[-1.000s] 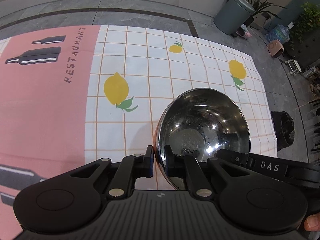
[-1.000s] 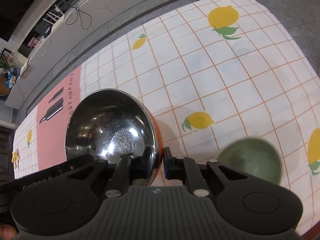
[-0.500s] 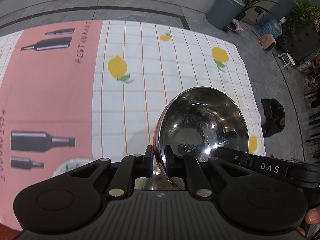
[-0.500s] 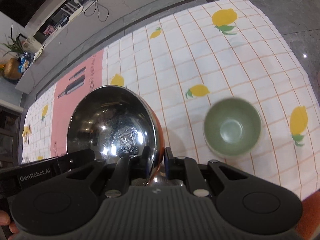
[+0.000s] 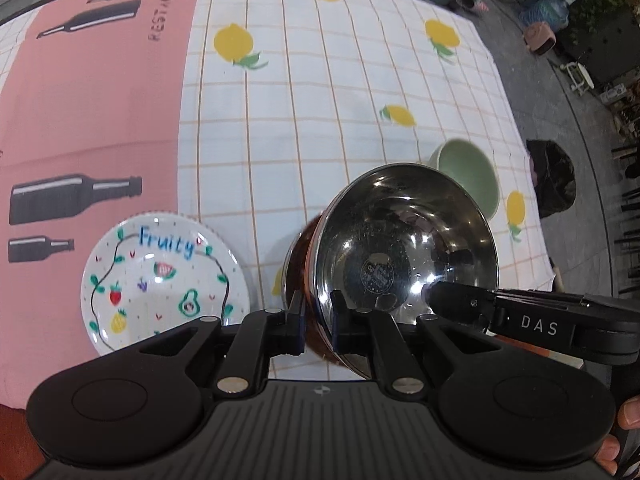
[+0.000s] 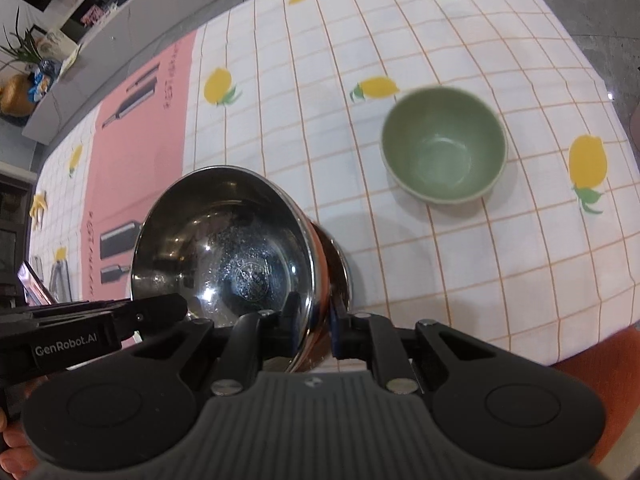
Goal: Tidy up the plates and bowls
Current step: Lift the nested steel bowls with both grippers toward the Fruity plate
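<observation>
The steel bowl point(image 5: 404, 264) hangs above the tablecloth point(image 5: 320, 120), pinched at its rim from two sides. The left gripper point(image 5: 317, 320) clamps the rim at the bowl's 7 o'clock edge in the left wrist view, one finger inside and one on the coppery outer wall. The right gripper point(image 6: 311, 322) clamps the opposite rim, at the bowl's 5 o'clock edge in the right wrist view, where the steel bowl point(image 6: 224, 248) fills the lower left. Each gripper shows in the other's view, reaching in from the side. A green bowl point(image 6: 444, 148) stands upright on the cloth at 1 o'clock from the steel bowl in both views, apart from it in the right wrist view. A painted plate point(image 5: 160, 276) reading "Fruity" lies flat at 9 o'clock from the steel bowl, across the edge of the cloth's pink band point(image 5: 92, 100).
</observation>
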Motion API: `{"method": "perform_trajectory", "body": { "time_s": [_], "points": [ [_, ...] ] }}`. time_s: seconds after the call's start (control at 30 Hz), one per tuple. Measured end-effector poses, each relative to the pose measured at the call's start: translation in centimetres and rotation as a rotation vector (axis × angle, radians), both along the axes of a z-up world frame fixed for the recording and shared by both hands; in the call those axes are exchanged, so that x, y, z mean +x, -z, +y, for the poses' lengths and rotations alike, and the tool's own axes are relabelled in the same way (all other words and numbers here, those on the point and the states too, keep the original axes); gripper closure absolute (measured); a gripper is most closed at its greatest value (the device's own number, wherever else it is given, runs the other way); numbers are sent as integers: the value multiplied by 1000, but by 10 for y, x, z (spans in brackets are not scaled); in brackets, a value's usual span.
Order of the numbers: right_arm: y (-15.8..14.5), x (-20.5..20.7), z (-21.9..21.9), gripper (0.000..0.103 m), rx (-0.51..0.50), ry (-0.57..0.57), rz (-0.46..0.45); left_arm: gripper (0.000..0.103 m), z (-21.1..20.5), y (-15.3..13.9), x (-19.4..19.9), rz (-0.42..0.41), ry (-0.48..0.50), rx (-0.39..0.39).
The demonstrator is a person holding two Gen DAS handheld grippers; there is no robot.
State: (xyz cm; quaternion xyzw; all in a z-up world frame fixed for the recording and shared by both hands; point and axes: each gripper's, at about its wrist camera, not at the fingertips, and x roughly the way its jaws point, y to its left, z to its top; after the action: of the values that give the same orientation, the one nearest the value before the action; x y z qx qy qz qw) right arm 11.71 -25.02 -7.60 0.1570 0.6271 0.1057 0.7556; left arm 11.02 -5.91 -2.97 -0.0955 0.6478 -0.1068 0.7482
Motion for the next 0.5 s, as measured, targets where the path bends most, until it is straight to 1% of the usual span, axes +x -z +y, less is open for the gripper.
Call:
{"method": "perform_trajectory", "body": {
  "time_s": [0.27, 0.5],
  "points": [
    [12, 1, 3, 91, -32, -21, 28, 91, -5, 11, -1, 38, 2, 26],
    [12, 2, 6, 91, -71, -49, 18, 91, -11, 17, 0, 52, 29, 53]
  ]
}}
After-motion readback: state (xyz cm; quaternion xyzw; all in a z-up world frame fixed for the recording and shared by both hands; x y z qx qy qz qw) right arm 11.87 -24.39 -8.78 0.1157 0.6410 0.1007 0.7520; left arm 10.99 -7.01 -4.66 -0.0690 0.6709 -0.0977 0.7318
